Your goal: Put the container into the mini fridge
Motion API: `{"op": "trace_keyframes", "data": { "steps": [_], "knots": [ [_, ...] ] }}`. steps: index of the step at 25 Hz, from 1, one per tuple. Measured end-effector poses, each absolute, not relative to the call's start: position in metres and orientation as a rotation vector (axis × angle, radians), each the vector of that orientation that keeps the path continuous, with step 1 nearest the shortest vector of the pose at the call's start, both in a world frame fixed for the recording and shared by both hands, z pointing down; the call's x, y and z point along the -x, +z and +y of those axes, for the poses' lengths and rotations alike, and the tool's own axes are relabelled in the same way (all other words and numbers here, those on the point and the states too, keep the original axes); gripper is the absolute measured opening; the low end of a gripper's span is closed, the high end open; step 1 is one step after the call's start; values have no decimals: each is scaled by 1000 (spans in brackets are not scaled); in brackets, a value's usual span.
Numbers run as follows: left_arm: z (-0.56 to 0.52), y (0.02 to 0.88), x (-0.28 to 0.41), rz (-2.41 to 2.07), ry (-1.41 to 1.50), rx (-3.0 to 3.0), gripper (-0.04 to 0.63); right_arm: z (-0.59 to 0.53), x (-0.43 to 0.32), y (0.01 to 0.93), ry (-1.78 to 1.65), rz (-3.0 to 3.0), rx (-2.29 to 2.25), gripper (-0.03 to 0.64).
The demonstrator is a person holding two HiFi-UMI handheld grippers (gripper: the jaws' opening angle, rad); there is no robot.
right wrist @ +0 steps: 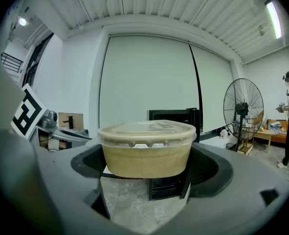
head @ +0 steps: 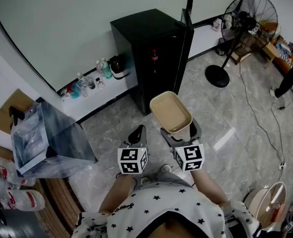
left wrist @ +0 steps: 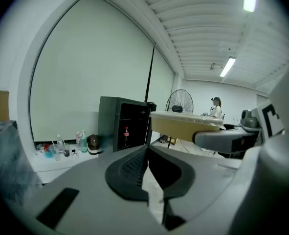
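Note:
A tan oval container [head: 171, 112] with a clear lid hangs above the floor, and my right gripper [head: 180, 129] is shut on it, one jaw on each side. In the right gripper view the container [right wrist: 146, 148] fills the space between the wide-set jaws. Ahead stands the black mini fridge [head: 146, 43] with its door swung open to the right and a cola bottle [head: 154, 56] inside. My left gripper [head: 138, 131] hangs beside the container, shut and empty. The left gripper view shows the fridge [left wrist: 120, 124] ahead and the container [left wrist: 186, 126] to the right.
A clear box [head: 47, 138] stands at the left on wooden furniture. Several bottles and cups [head: 91, 78] line the white ledge beside the fridge. A standing fan [head: 248, 19] is at the back right, with a cable across the grey tiles and a person [head: 290, 81] at the edge.

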State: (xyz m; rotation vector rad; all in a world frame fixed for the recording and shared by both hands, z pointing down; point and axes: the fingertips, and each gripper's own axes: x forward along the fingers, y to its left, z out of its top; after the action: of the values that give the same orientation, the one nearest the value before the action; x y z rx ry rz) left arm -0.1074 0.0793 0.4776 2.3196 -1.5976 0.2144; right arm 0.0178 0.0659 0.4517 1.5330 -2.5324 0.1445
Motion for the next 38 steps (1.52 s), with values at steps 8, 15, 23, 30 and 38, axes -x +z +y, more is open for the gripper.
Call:
{"op": "trace_keyframes", "data": {
  "steps": [8, 15, 23, 30, 38],
  "knots": [
    [116, 476, 131, -1555, 226, -2372, 12, 103, 12, 450, 129, -2531, -1581, 508],
    [127, 473, 152, -1548, 213, -2386, 12, 116, 28, 445, 120, -2523, -1614, 508],
    [136, 471, 156, -1521, 192, -2412, 12, 126, 32, 442, 127, -2515, -1664, 508],
    [143, 473, 158, -1496, 204, -2421, 12, 133, 29, 441, 143, -2498, -1707, 508],
    [138, 480, 152, -1484, 219, -2419, 12, 125, 18, 442, 164, -2500, -1741, 508]
  ]
}}
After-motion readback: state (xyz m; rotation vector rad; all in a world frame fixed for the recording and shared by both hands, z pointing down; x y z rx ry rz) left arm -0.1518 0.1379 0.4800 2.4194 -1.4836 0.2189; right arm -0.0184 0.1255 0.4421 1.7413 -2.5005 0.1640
